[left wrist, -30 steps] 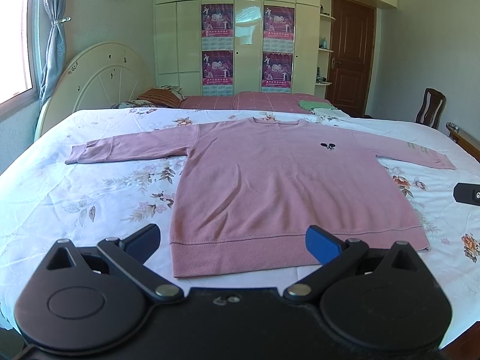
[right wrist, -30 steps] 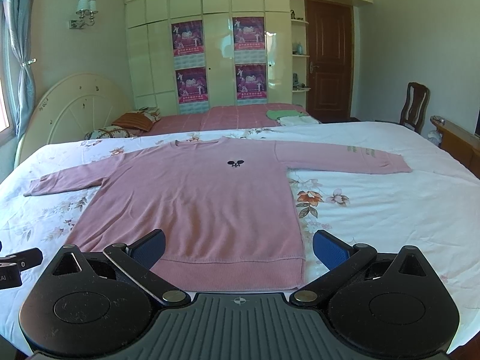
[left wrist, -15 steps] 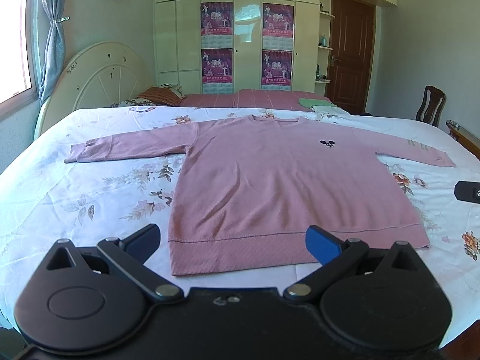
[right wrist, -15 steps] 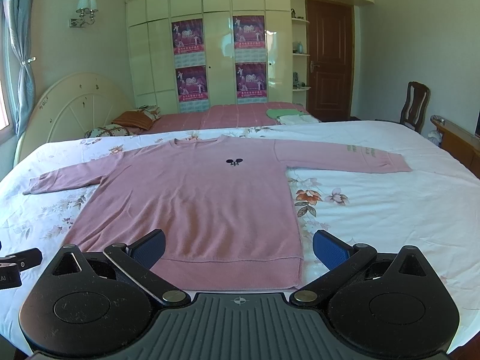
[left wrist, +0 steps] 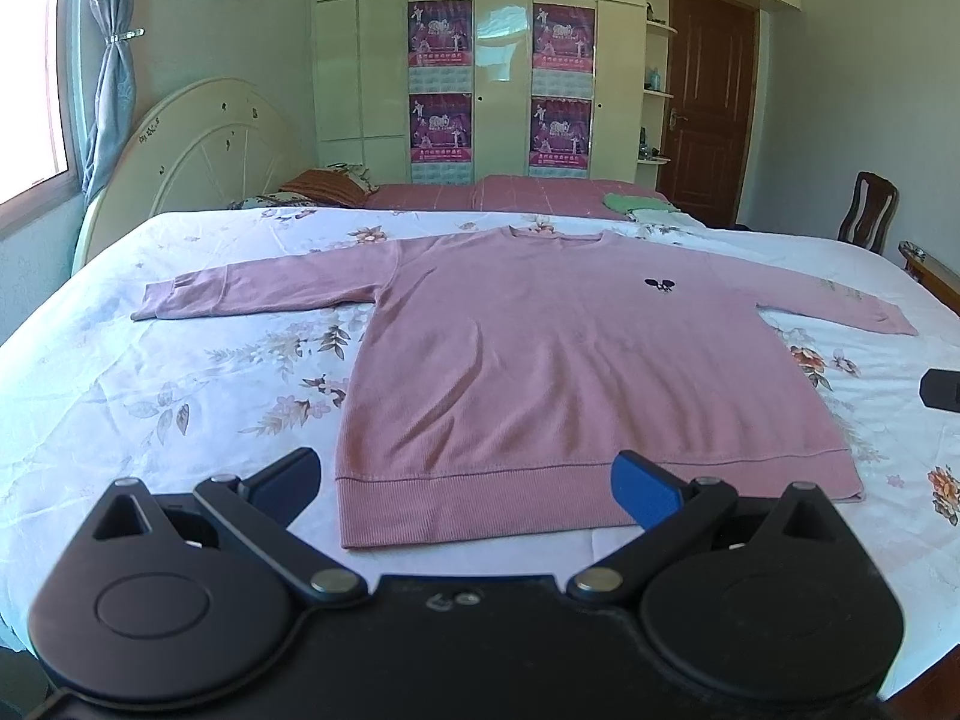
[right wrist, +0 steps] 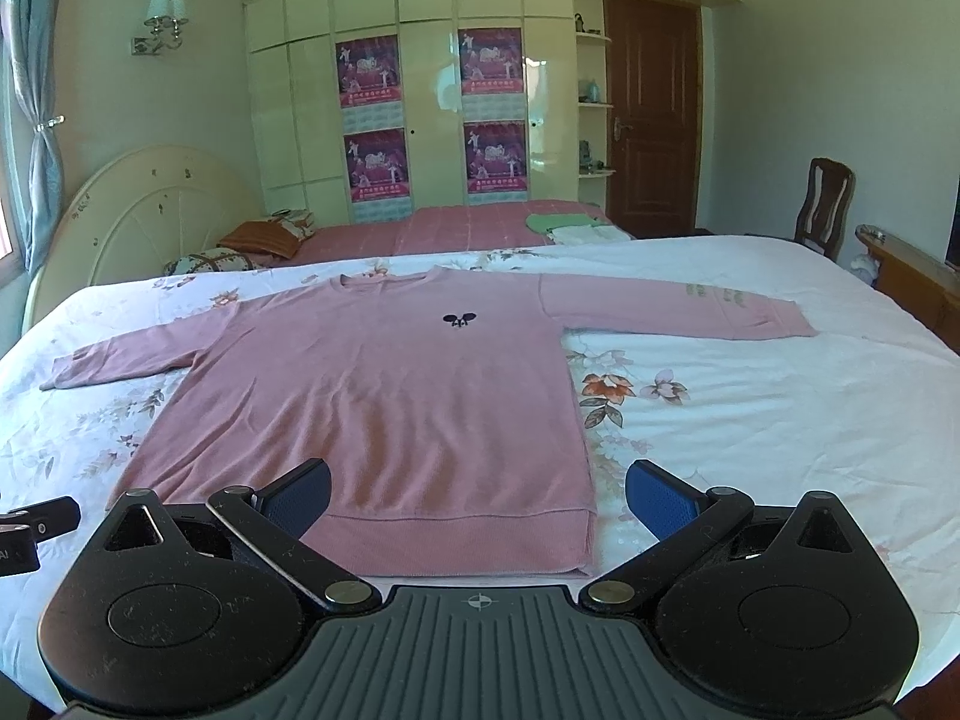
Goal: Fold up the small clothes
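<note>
Pink sweater [left wrist: 558,372] flat on bed [left wrist: 180,396], sleeves out.
We hold left gripper [left wrist: 465,480] and right gripper [right wrist: 477,495] spread wide above hem, empty.

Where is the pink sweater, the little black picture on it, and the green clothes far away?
pink sweater [left wrist: 540,372]: left wrist view, middle of its front.
little black picture [right wrist: 460,318]: right wrist view, on the sweater's chest.
green clothes [right wrist: 558,221]: right wrist view, top of the pile.
</note>
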Motion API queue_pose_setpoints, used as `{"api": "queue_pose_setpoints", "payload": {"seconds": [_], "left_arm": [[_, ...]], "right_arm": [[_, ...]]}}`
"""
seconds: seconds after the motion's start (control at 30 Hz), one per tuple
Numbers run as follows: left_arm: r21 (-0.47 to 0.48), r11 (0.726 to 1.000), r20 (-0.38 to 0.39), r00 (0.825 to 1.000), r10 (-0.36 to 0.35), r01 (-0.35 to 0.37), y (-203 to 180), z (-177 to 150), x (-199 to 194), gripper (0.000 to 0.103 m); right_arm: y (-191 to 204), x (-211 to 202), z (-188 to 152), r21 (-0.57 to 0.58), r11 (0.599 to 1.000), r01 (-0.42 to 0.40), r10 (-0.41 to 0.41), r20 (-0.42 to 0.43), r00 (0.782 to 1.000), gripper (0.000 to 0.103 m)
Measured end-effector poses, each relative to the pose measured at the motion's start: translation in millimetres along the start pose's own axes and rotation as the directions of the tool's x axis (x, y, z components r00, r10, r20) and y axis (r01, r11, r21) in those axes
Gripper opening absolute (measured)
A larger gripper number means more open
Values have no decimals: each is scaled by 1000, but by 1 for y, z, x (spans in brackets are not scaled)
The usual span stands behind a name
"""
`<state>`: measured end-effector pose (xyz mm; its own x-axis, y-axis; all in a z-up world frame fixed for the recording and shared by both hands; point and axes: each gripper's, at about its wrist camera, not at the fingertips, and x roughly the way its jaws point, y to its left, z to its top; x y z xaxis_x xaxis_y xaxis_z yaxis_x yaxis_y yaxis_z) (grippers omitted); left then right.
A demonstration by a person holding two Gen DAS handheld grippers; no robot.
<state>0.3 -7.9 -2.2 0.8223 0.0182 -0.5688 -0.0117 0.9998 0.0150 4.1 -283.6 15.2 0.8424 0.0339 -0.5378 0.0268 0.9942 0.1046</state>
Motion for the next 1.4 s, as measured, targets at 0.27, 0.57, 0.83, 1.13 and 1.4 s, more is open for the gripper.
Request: {"api": "queue_pose_setpoints", "payload": {"seconds": [0.27,0.57,0.83,1.13,1.4], "left_arm": [[13,988,38,988,-152,152,-28,24,23,102],[119,945,68,947,-313,303,-102,84,82,98],[100,971,9,976,-219,217,-168,123,181,88],[82,988,-61,990,-124,129,-206,133,253,81],[43,996,-152,986,-68,76,-198,125,284,79]], "right_arm": [[-28,-9,10,37,998,52,-53,41,998,103],[-148,29,62,208,960,185,-199,48,979,103],[-264,110,96,327,933,149,-180,67,981,94],[-406,227,115,559,819,127,-176,35,984,55],[-462,278,93,692,715,104,-124,-21,992,42]]}}
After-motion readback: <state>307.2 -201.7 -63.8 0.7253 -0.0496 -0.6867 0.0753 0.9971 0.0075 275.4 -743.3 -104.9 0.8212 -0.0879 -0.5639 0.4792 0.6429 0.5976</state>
